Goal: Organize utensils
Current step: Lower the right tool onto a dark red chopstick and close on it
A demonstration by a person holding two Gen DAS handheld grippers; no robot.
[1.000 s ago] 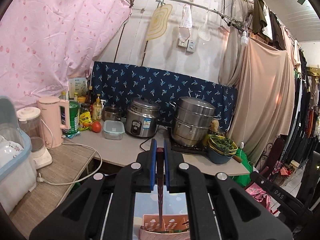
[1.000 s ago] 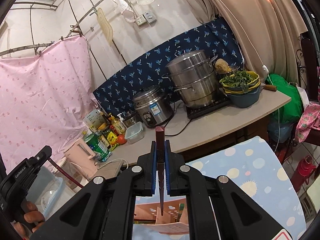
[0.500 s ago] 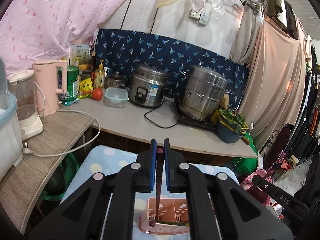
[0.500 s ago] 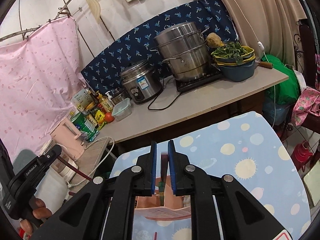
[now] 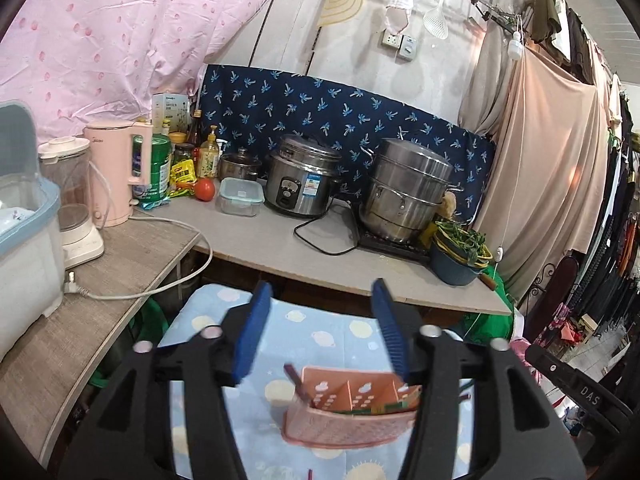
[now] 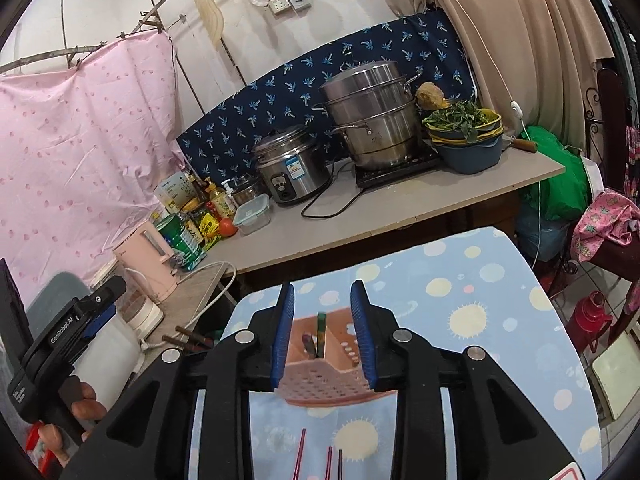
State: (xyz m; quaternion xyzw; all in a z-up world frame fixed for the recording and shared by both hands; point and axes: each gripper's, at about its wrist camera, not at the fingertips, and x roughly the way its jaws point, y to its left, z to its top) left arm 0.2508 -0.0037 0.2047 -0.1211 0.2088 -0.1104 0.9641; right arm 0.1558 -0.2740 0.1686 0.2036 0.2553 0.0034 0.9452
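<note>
A pink perforated utensil basket [image 5: 352,412] with dividers stands on a blue sun-patterned tablecloth [image 5: 320,332]; it also shows in the right wrist view [image 6: 324,380]. A dark red chopstick [image 5: 298,382] leans in its left compartment. Green and dark chopsticks [image 6: 316,340] stand in the basket in the right wrist view. My left gripper [image 5: 322,330] is open and empty above the basket. My right gripper [image 6: 322,336] is open and empty around the basket's top. Loose red and dark chopsticks [image 6: 316,460] lie on the cloth near me.
A counter [image 5: 280,240] behind the table holds a rice cooker [image 5: 300,182], a steel steamer pot [image 5: 404,192], a bowl of greens [image 5: 460,252], a food box, bottles and a pink kettle [image 5: 116,172]. A side shelf [image 5: 80,312] stands left. The left gripper [image 6: 72,332] shows in the right wrist view.
Both grippers were shut on chopsticks; both have opened and the chopsticks have dropped into the basket. Both views have tilted down toward the table.
</note>
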